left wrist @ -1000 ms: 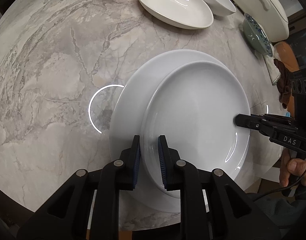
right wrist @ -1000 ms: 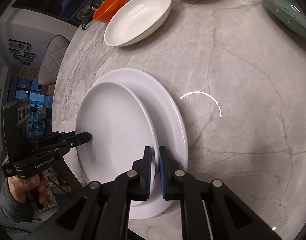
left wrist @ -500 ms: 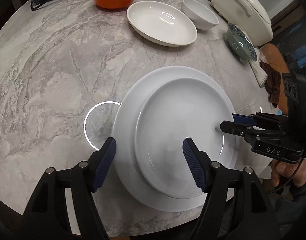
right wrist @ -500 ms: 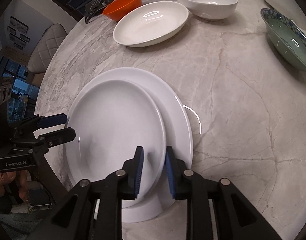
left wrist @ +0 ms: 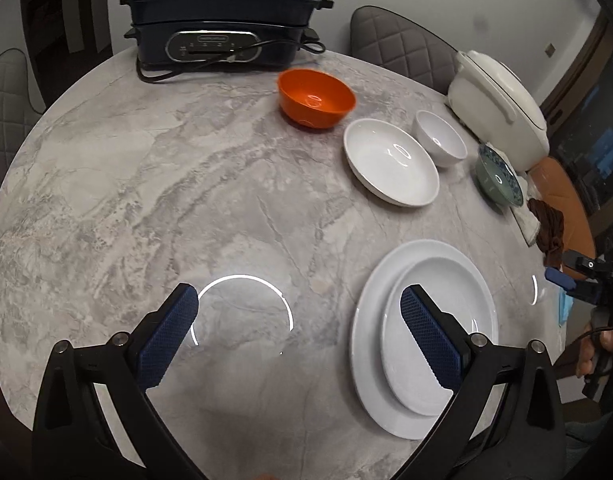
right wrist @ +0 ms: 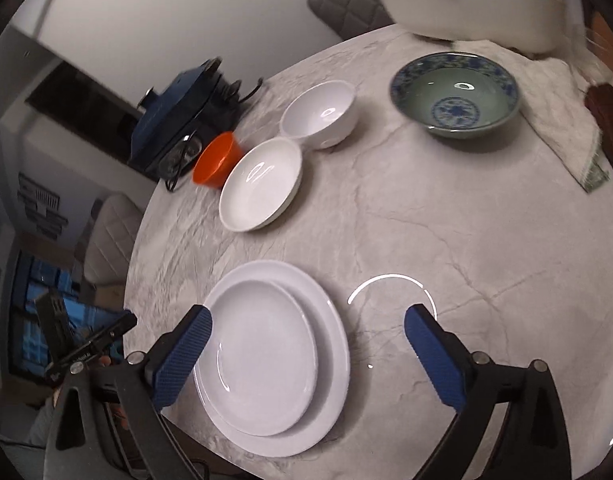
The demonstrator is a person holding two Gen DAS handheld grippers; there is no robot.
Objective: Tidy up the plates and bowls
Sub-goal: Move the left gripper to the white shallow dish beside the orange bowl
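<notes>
Both grippers have been lifted away from the plate stack, and their jaws have just been opening; nothing is left between them. A second ago each was clamped on the rim of the small white plate (left wrist: 438, 332), which is now seen released and resting inside the large white plate (left wrist: 422, 264), slightly off-centre toward the table edge. The left gripper (left wrist: 298, 336) is held spread wide above bare marble (left wrist: 146, 184) beside the stack; the right gripper (right wrist: 306, 356) is likewise spread, above it. Beyond the stack, the shallow white dish (left wrist: 390, 160), small white bowl (left wrist: 442, 138), orange bowl (left wrist: 316, 98) and blue-patterned bowl (right wrist: 454, 94) are left unstacked, probably next to be nested.
</notes>
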